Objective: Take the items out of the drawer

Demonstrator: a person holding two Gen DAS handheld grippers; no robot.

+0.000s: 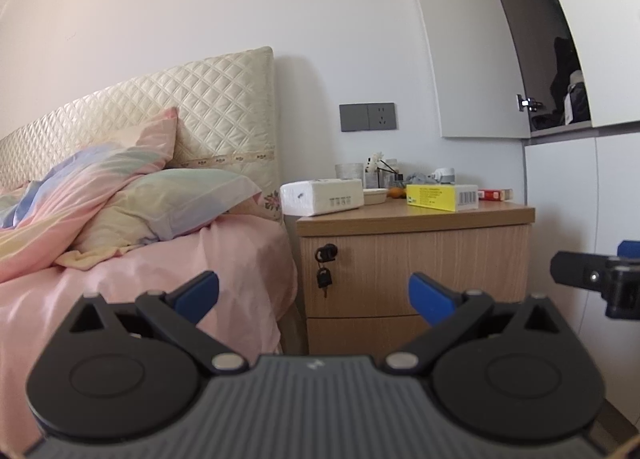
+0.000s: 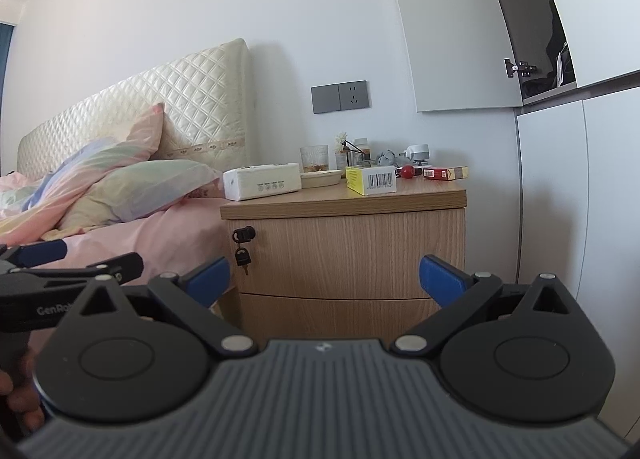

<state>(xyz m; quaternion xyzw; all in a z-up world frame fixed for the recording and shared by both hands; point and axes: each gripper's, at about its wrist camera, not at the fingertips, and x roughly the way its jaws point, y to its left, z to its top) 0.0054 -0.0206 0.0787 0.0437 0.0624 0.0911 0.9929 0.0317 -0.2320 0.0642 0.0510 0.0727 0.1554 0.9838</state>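
Left wrist view cuts off the right claw (image 1: 600, 279) at the frame's right edge: only a black arm and a sliver of blue pad show, so its spread cannot be read there. The left claw (image 1: 314, 293) stands wide, blue pads far apart with nothing between them, aimed at the nightstand (image 1: 416, 259) beside the bed (image 1: 140, 259). The top drawer (image 1: 420, 271) is shut, a key (image 1: 325, 279) hanging from its lock at the upper left; the lower drawer (image 1: 360, 333) is shut too, and its bottom is hidden behind the claw body. What lies inside either drawer cannot be seen.

On the tabletop (image 1: 420, 215) sit a white tissue pack (image 1: 322, 197), a yellow box (image 1: 442, 197) and a red box (image 1: 495, 194); the small clutter behind them, a glass (image 1: 349, 171) among it, is hard to make out. An orange blob shows between the dish (image 1: 375, 195) and the yellow box, mostly hidden.

Right wrist view shows its own claw (image 2: 324, 279) wide and empty, also facing the shut top drawer (image 2: 348, 255). Here the left claw (image 2: 80, 259) enters from the left edge, part hidden behind the right claw's body, with fingers (image 2: 20, 399) of a hand just visible at the lower left. This view also gives a red ball (image 2: 407, 172) beside the red box (image 2: 445, 172), and the yellow box (image 2: 370, 179) turns its barcode end forward. The open cupboard (image 2: 540, 39) above is cropped in both views.
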